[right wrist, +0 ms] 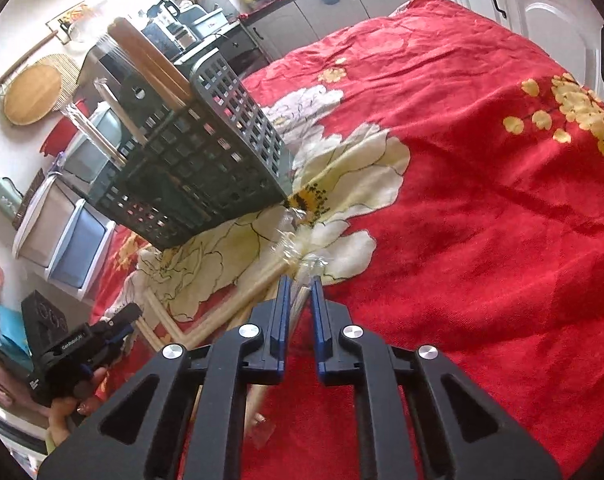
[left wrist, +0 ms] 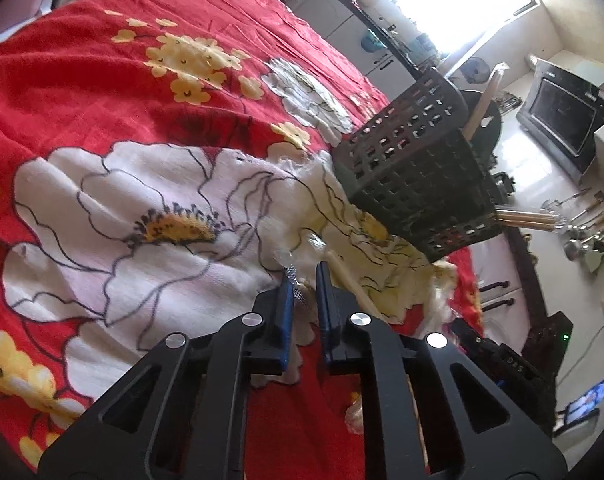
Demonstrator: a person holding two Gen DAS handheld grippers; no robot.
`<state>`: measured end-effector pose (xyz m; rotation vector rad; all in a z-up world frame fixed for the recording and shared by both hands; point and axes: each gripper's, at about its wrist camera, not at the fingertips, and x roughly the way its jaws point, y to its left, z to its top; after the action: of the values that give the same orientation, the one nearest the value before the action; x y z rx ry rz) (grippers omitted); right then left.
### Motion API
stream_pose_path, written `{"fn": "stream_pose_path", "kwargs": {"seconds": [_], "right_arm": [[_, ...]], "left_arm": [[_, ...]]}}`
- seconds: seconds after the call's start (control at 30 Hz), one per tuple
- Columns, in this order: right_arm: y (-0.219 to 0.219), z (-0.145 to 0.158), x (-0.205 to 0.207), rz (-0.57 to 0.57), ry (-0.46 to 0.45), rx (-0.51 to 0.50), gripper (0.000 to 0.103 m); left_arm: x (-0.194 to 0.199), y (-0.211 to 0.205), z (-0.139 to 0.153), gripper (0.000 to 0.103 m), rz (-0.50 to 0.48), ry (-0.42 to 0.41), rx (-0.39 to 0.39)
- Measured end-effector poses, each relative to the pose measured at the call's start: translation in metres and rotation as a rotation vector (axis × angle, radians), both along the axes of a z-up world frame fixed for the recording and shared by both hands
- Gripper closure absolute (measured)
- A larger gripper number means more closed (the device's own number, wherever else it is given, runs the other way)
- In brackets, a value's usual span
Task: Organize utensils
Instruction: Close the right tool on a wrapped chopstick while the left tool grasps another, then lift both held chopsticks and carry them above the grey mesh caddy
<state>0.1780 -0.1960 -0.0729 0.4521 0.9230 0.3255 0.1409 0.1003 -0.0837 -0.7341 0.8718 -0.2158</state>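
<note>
Wrapped pale wooden chopsticks (right wrist: 238, 312) are lying beside the dark perforated plastic basket (right wrist: 206, 160); right gripper (right wrist: 300, 286) is pinching 1 wrapped pair, left gripper (left wrist: 304, 280) fingers slightly parted around clear wrapping.

A dark perforated utensil basket (right wrist: 198, 160) holding upright wooden sticks (right wrist: 150, 64) stands ahead-left of the right jaws, while plastic-wrapped chopsticks (right wrist: 238, 308) lie on the cloth, running between them.
</note>
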Motion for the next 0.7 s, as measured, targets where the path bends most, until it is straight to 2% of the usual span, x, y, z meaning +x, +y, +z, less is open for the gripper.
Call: {"fn": "stream_pose_path", "kwargs": {"seconds": [0.1, 0.23, 0.7], "right_arm": [[-0.001, 0.007, -0.002, 0.000, -0.020, 0.007, 0.094], [0.000, 0.020, -0.007, 0.011, -0.056, 0.013, 0.095], [0.021, 0.079, -0.028, 0.095, -0.230, -0.006, 0.098]], "left_arm": [[-0.004, 0.001, 0.004, 0.098, -0.009, -0.020, -0.045], [-0.009, 0.006, 0.018, 0.098, 0.006, -0.066, -0.059], [-0.034, 0.030, 0.081, 0.100, 0.108, -0.249, 0.040]]}}
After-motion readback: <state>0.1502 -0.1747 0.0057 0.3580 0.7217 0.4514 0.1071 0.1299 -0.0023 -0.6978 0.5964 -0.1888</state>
